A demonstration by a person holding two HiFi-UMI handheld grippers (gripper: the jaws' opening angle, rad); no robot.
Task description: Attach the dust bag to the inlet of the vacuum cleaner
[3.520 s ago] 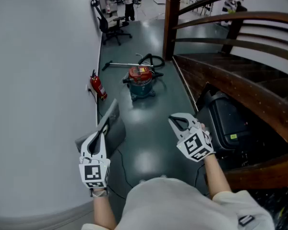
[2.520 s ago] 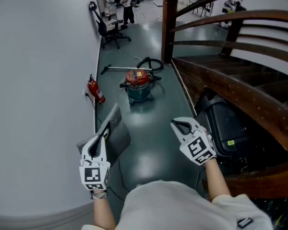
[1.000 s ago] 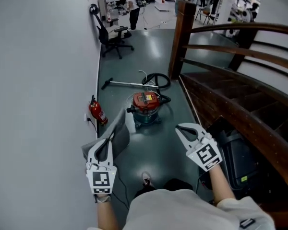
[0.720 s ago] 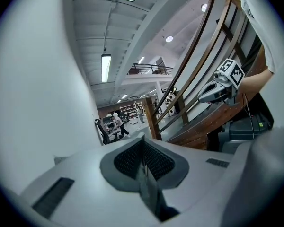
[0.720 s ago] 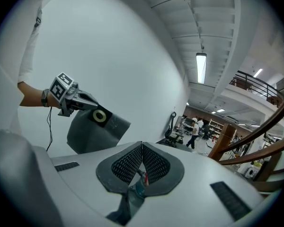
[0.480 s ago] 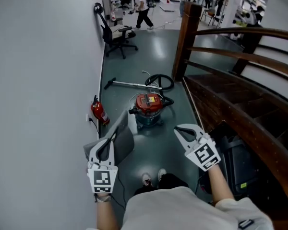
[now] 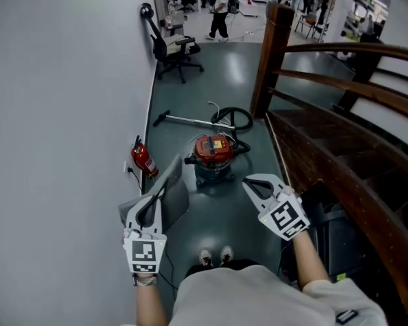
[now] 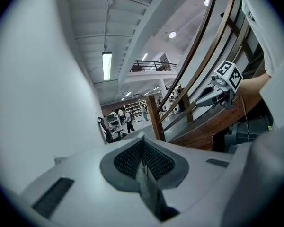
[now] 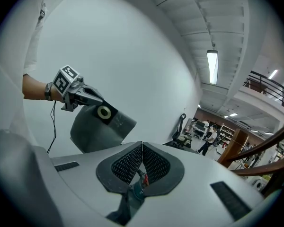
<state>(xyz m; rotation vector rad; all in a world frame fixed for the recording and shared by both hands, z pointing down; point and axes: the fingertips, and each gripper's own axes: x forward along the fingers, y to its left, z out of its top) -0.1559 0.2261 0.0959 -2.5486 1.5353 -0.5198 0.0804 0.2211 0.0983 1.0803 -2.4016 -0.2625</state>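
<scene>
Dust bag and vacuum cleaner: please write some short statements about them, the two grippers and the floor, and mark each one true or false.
1. The left gripper holds the grey dust bag. True.
2. The dust bag is fitted on the vacuum cleaner. False: it is in the gripper, apart from the vacuum cleaner.
3. The right gripper is shut and empty. True.
4. The fire extinguisher stands on the stairs. False: it stands on the floor by the wall.

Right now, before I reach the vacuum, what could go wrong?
The dust bag hangs from the left gripper by its edge; it might slip or tear. The hose and wand lie on the floor behind the vacuum cleaner; you could trip there.
</scene>
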